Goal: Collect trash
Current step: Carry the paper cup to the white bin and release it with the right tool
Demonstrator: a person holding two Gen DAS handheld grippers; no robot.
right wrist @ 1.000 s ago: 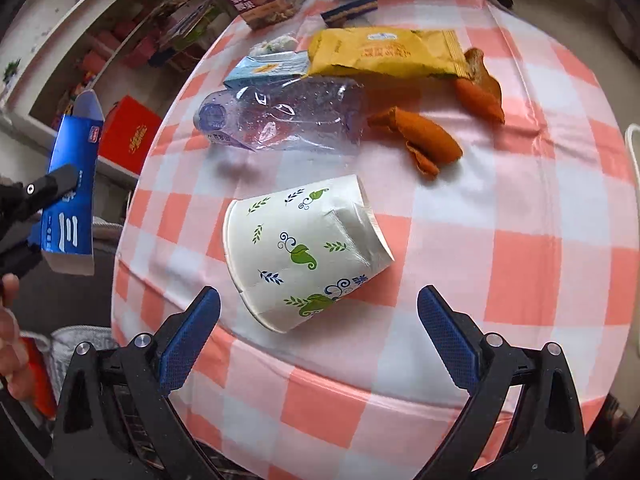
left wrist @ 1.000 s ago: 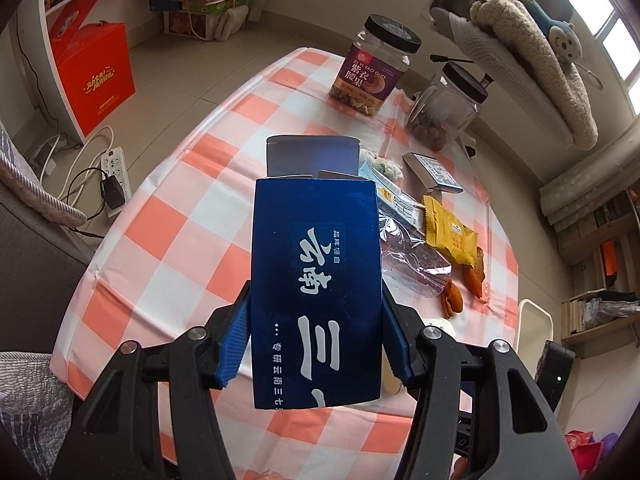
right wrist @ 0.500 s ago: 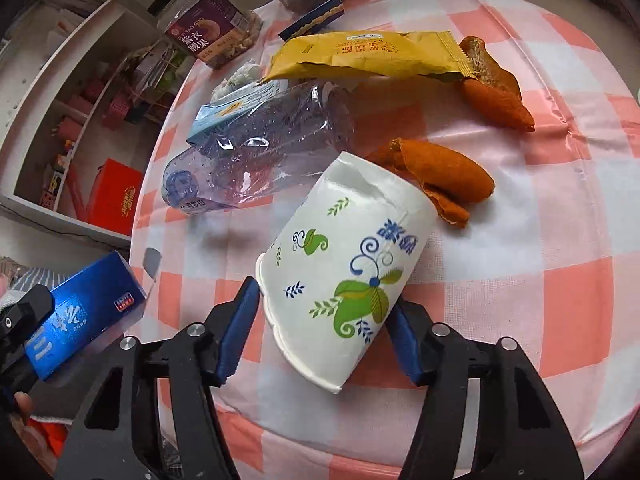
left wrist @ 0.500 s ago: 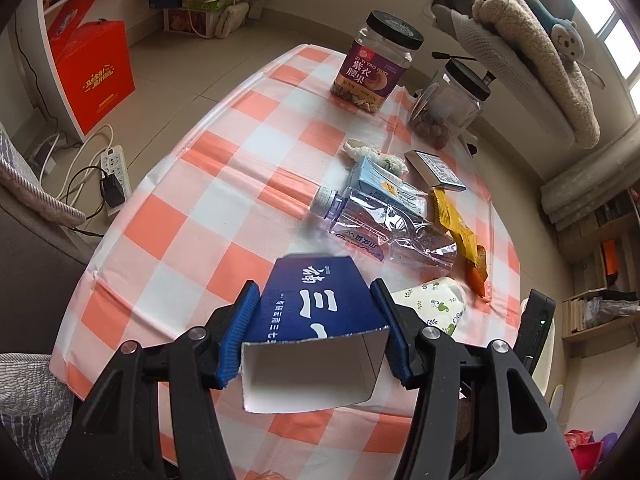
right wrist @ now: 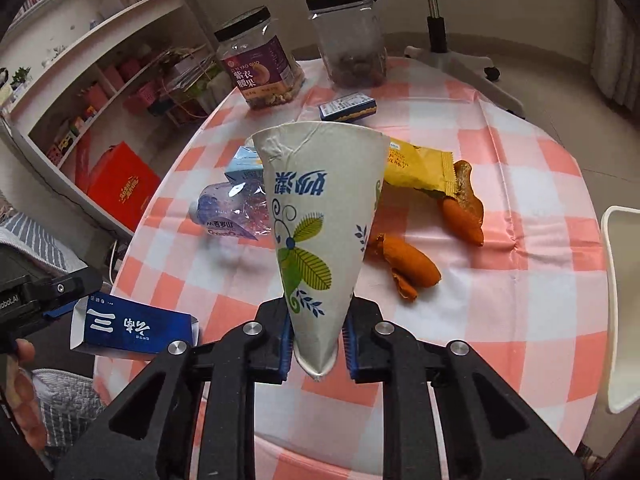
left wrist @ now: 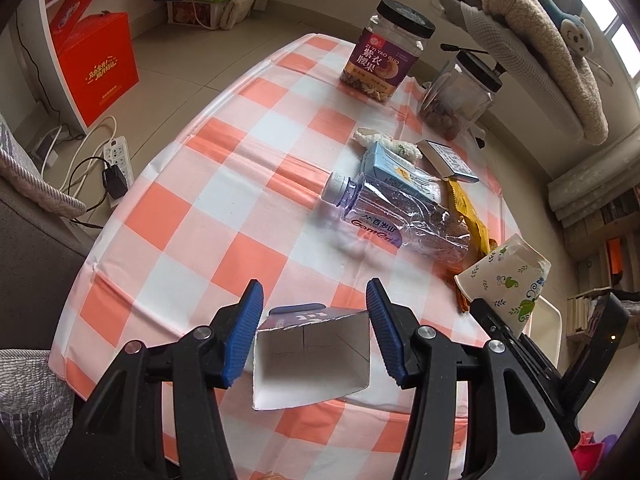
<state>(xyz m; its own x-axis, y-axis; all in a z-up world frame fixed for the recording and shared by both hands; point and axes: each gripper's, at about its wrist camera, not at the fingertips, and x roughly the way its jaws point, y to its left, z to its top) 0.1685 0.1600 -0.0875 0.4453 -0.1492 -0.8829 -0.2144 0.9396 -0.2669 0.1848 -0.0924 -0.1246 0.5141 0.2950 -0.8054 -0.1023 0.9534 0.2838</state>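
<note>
Tablecloth [left wrist: 240, 184] in orange and white checks is covering the round table that is filling both of our views. We are looking down along each gripper onto it.

At the far edge, two clear plastic jars with black lids [right wrist: 256, 60] are standing side by side. Nearer the middle, a crushed clear plastic bottle [left wrist: 392, 220] is lying on its side, touching a light blue carton [left wrist: 396, 168].

We are holding a white paper cup printed with green leaves [right wrist: 320, 216] up off the cloth in the right gripper [right wrist: 317, 320]. Its jaws are pressing almost together, squashing the cup's rim end flat between the blue pads, and the cup's base is pointing away from us.

We are gripping a dark blue cardboard box with an open white end [left wrist: 312, 356] in the left gripper [left wrist: 314, 284]. Its jaws are standing about half apart and closing on the box's sides. The box is hanging over the table's near edge, tipped so that its open end is facing our left camera.

Beyond the cup, a yellow snack wrapper [right wrist: 416, 168] is lying flat, with curled pieces of orange peel [right wrist: 412, 264] just beside it. A small flat blue packet [right wrist: 348, 106] is resting near the jars.
</note>
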